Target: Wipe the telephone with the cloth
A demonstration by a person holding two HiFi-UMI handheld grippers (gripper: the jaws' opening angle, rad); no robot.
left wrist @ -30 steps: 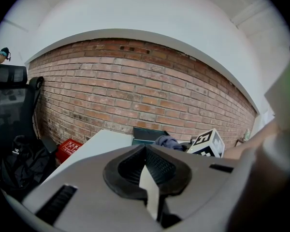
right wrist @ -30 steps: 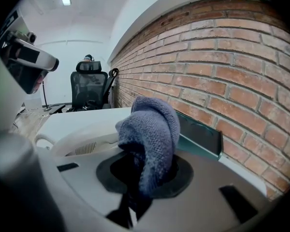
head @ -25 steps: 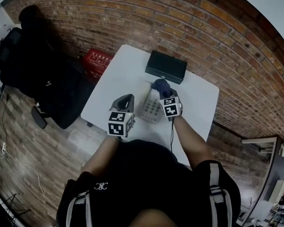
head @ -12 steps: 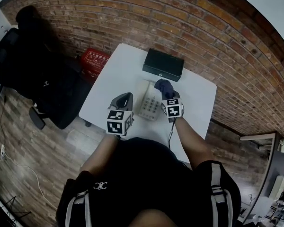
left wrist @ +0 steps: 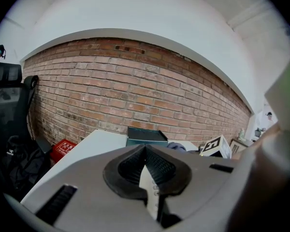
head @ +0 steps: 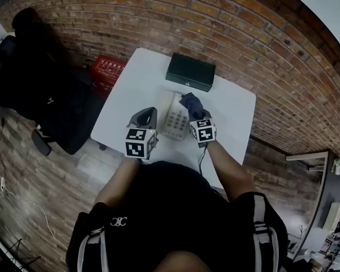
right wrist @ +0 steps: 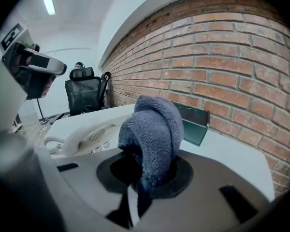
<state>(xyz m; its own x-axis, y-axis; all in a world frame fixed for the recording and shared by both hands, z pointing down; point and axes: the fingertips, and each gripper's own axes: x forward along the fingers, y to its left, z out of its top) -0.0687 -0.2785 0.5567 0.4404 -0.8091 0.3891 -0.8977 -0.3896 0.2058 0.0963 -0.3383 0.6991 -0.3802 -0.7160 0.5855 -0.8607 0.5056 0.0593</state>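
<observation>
Head view steeply down; 2 gripper views low, sharing brick wall [left wrist: 135, 76].

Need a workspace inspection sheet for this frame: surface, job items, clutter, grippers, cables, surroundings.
Surface: white table.
Job's things: telephone mid-table; cloth held at its right side, contact unclear.
Clutter: black box at the far edge.
Grippers: left gripper shut, empty; right gripper shut on the cloth.
Cables: cable hanging from the right gripper.
Surroundings: brick wall, office chair, red crate.
</observation>
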